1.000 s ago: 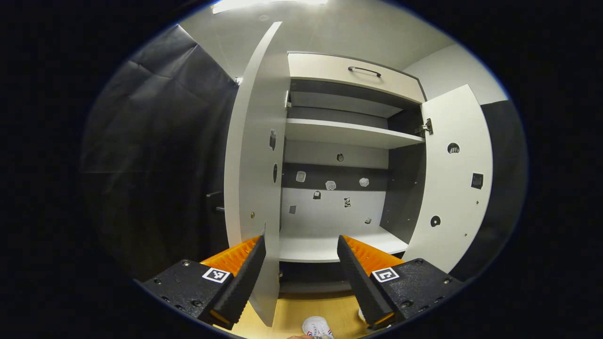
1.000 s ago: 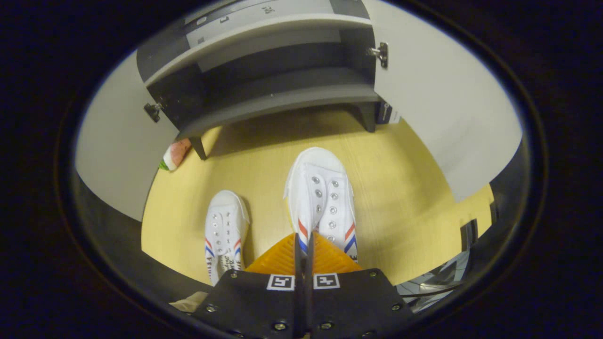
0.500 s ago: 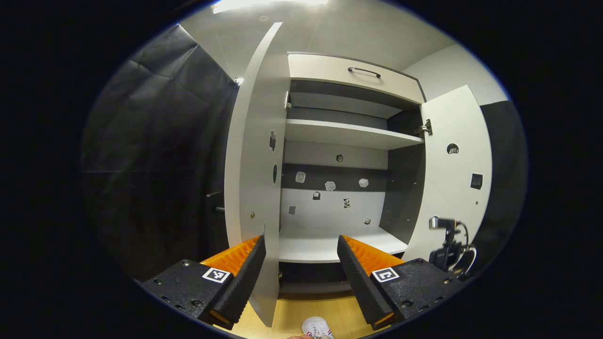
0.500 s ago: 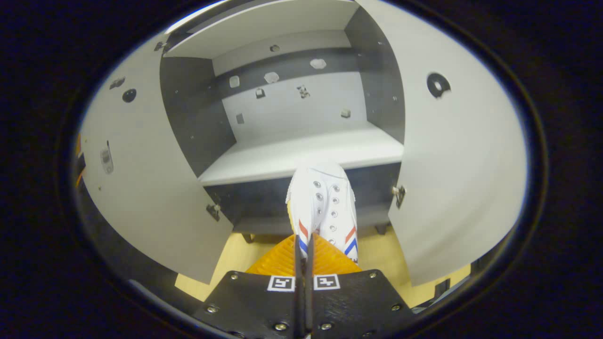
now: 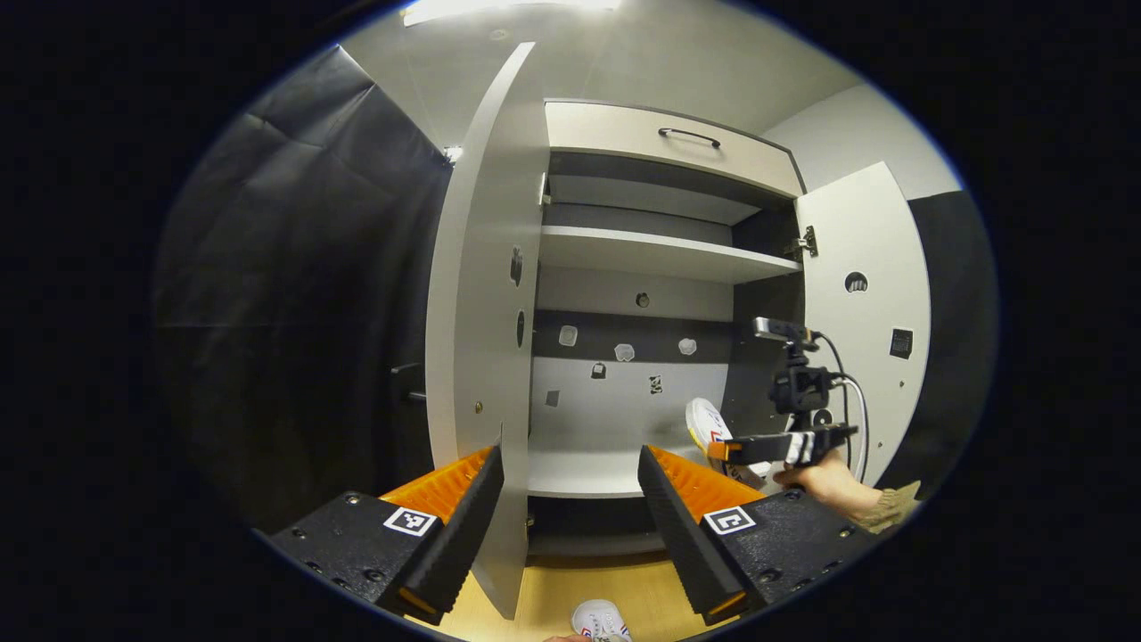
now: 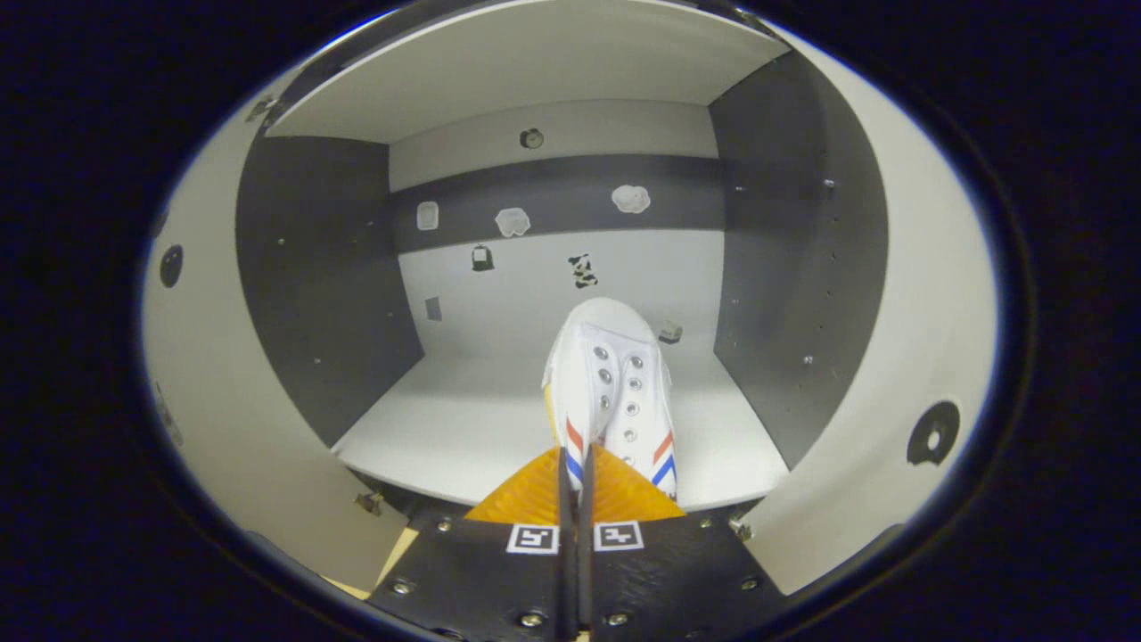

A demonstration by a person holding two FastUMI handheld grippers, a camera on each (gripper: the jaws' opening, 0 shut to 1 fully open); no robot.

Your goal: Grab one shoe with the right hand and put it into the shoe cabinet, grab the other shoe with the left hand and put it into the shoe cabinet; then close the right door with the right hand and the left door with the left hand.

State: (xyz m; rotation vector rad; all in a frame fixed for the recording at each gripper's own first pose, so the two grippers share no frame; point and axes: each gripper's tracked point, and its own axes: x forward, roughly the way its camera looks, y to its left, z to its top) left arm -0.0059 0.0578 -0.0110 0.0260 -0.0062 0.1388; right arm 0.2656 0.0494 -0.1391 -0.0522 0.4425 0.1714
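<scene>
Right gripper [image 6: 575, 481]: fingers pinched on shoe [image 6: 611, 383], over shelf [image 6: 463, 428] front edge.
Left gripper [image 5: 570, 508]: fingers wide, empty.
Second shoe [image 5: 599, 619]: on floor [image 5: 553, 597].

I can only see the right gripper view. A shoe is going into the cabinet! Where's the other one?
Observer: The other shoe lies on the floor, in front of the cabinet.
Operator: Is the left gripper holding anything?
Observer: No, the left gripper is open and holds nothing.
Operator: What's higher up in the cabinet?
Observer: An upper shelf and, above it, a drawer with a handle.
</scene>
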